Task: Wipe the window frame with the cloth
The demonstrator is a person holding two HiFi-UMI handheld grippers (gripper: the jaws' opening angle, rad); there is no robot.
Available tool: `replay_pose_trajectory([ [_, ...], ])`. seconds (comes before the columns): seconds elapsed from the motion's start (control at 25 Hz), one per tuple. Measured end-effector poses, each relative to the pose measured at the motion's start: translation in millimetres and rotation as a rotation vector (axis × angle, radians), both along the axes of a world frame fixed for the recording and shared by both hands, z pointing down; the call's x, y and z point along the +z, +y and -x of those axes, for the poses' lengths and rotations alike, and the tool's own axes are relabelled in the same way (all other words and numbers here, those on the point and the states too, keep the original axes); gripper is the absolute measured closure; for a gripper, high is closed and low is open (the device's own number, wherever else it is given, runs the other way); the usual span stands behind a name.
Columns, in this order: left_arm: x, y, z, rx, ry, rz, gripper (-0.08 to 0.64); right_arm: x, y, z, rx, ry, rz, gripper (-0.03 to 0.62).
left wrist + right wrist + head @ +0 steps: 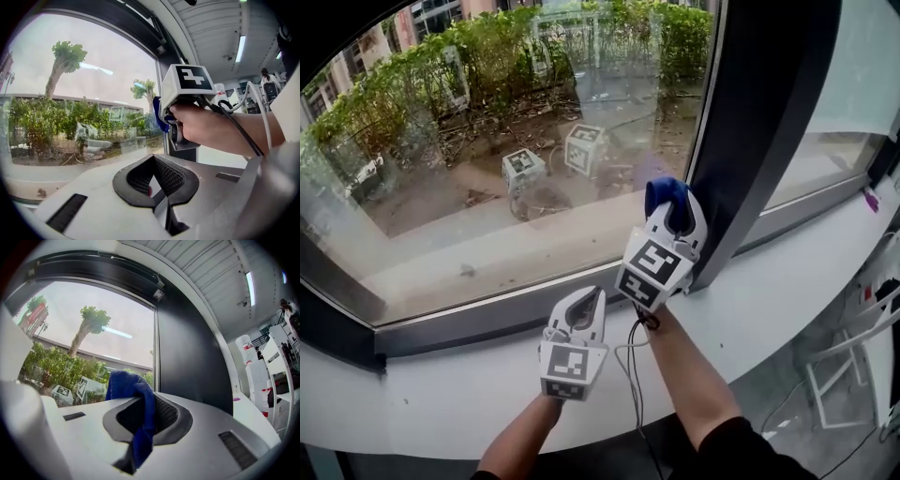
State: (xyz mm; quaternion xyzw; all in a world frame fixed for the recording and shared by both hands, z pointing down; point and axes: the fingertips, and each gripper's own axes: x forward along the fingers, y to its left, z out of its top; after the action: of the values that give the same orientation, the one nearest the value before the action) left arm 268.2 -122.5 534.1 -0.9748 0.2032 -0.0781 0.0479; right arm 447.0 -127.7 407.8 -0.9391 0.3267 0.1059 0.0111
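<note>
My right gripper (671,208) is shut on a blue cloth (666,193), held up against the foot of the dark vertical window frame (769,122). In the right gripper view the blue cloth (136,404) hangs pinched between the jaws, bunched above them, with the dark window frame (187,352) just ahead. My left gripper (587,306) rests lower, near the grey bottom rail (487,319), jaws closed together on nothing. From the left gripper view, the right gripper (161,110) and the hand holding it show ahead with the blue cloth (158,115) poking out.
A white sill (787,281) runs under the window. Reflections of both marker cubes (553,159) show in the glass. White furniture frames (853,366) stand at the lower right below the sill. A small purple item (870,199) lies on the sill far right.
</note>
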Motion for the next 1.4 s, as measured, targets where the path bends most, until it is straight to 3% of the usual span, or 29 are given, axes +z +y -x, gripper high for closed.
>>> replay_pose_trajectory([
  [0.24,-8,-4,1,-0.012,0.034,0.033,0.555,-14,-2,3,-0.032,0.05,0.02,0.569],
  [0.4,-9,-3,4,-0.016,0.02,-0.008,0.555,-27,-2,6,-0.04,0.079,0.018,0.569],
  [0.56,-8,-2,1,0.001,-0.001,-0.029,0.555,-42,0,3,-0.019,0.079,0.0,0.569],
  [1.4,-50,-8,7,-0.028,0.066,-0.047,0.555,-81,-1,2,-0.023,0.097,-0.013,0.569],
])
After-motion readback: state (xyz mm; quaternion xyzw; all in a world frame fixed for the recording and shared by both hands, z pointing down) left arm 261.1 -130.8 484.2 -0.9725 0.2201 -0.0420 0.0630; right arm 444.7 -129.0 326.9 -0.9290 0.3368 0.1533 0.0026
